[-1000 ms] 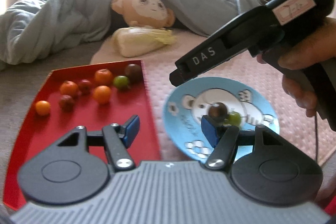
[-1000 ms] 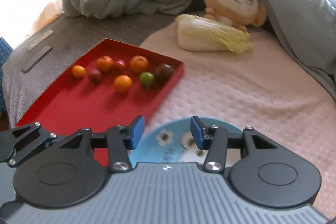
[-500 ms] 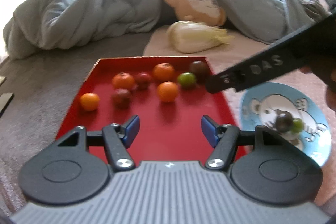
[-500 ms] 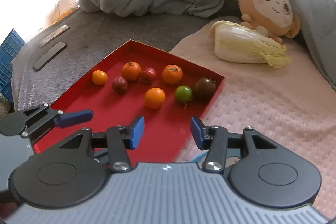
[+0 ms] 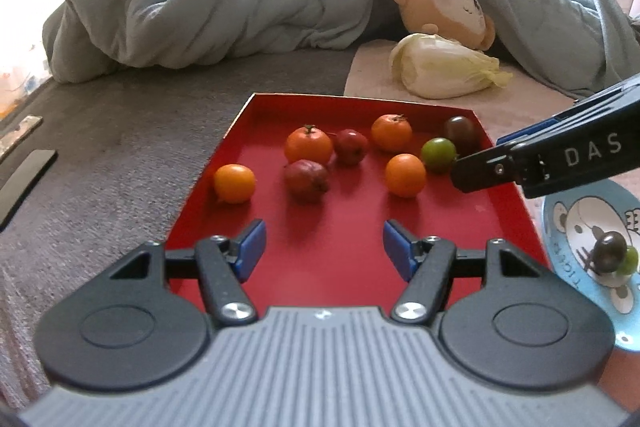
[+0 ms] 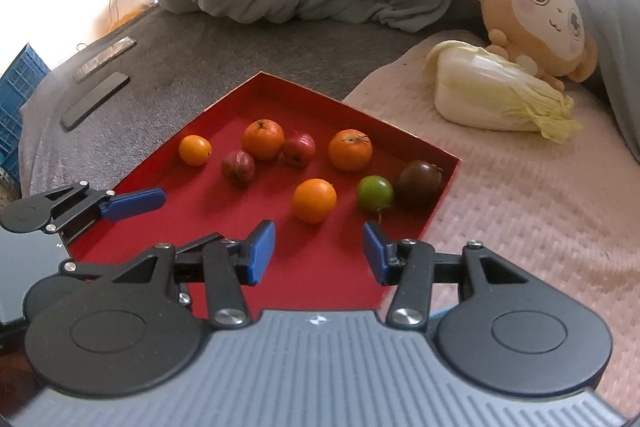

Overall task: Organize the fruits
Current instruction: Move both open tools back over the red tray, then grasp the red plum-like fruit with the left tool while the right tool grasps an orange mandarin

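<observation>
Red tray holds eight fruits, seemingly two rest on the blue plate, and both tools, left tool and right tool, gape empty.

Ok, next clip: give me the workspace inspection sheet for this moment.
Surface: bed, grey cover and pink quilted mat.
Job's things: red tray holding eight fruits; blue plate with a dark and a green fruit.
Clutter: cabbage, plush monkey, two flat bars.
Grippers: left gripper open, empty; right gripper open, empty.
Cables: nothing seen.
Surroundings: rumpled grey-blue duvet, blue crate.
</observation>
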`<state>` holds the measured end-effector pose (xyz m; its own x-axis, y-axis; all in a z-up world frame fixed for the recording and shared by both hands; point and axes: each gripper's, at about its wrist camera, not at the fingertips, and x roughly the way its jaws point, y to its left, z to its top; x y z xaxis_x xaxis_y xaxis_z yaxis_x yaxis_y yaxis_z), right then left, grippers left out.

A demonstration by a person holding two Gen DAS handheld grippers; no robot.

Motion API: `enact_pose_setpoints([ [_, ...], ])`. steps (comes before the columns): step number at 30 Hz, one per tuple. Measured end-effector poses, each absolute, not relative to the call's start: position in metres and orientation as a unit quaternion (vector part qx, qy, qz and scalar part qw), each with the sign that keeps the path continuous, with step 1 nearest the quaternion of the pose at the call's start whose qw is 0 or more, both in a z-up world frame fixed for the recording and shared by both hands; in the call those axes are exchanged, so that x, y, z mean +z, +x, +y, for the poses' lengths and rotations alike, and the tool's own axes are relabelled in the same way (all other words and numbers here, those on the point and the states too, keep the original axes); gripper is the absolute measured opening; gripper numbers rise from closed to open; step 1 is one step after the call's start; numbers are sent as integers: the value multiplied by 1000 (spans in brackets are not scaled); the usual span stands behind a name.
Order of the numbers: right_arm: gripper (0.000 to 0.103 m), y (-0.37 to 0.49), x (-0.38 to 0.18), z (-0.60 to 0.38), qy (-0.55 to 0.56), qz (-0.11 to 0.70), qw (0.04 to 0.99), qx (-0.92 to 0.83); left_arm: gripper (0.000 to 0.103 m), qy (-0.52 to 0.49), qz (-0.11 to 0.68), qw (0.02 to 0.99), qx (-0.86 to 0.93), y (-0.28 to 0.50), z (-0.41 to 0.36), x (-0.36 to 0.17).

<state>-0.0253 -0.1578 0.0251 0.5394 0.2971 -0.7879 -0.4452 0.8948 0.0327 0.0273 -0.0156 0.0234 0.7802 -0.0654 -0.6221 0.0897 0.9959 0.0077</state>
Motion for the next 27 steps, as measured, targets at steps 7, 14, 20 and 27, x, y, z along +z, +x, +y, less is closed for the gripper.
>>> enact_pose_setpoints([
  [7,55,-15,17,-139,-99,435,868,217,67,19,337,941,-34,36,-10,18],
  [14,55,3,-3,-128,-122,451,858,213,67,-13,356,934,-30,47,4,15],
  [20,54,16,-14,-126,-113,463,854,209,67,-21,358,933,-34,53,7,15],
  [27,40,27,-26,-115,-136,472,845,209,67,-9,361,931,-50,61,-1,12],
])
